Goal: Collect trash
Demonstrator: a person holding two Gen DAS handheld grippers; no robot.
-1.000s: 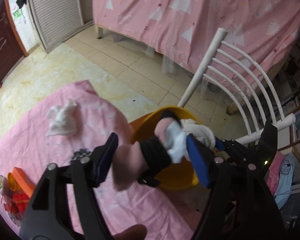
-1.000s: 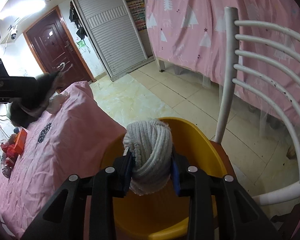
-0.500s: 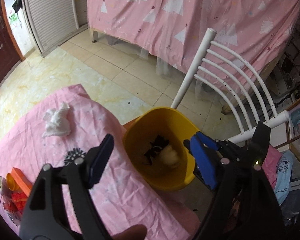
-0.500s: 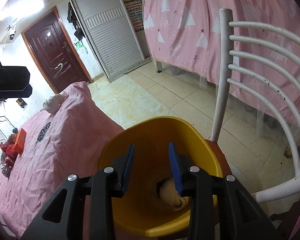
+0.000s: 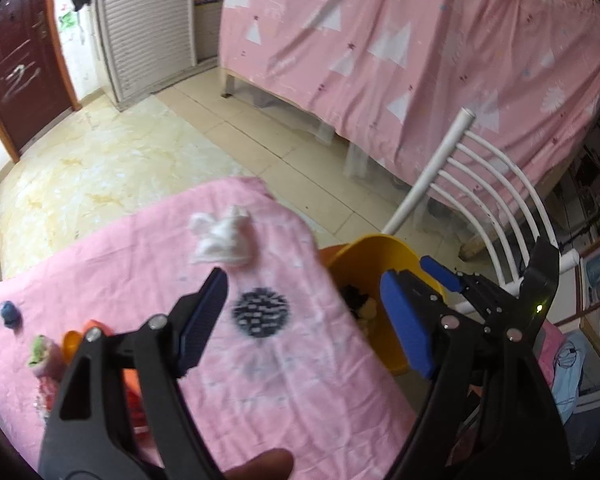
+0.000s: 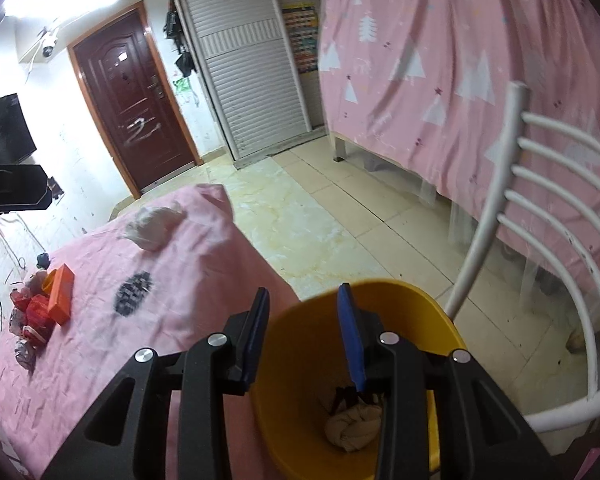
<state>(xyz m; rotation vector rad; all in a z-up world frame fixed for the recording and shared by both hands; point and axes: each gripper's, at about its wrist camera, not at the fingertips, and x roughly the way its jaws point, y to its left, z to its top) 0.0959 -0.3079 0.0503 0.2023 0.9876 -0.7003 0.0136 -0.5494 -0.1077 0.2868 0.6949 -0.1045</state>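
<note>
A yellow bin (image 6: 380, 286) stands on a chair seat beside the pink-clothed table (image 6: 172, 280). A beige bundle (image 6: 354, 426) and something black (image 6: 344, 396) lie in the bin. My right gripper (image 6: 303, 332) hangs over the bin's left rim, open by a narrow gap and holding nothing. My left gripper (image 5: 304, 320) is wide open and empty above the table's edge, with the bin (image 5: 380, 252) by its right finger. A crumpled white tissue (image 5: 222, 238) lies on the cloth just beyond it, seen again as the tissue (image 6: 152, 224) near the table's far corner.
A white slatted chair (image 6: 540, 200) holds the bin, and behind it stands a bed under a pink sheet (image 5: 380, 48). An orange box (image 6: 62, 294) and red wrappers (image 6: 32, 312) sit on the table's left side, near a small blue object (image 5: 10, 314). A dark print (image 5: 262, 312) marks the cloth.
A second ago the left gripper held a pink, black and white bundle and the right a grey knitted ball over the bin. Both let go. Both rose, the left swinging over the table.
</note>
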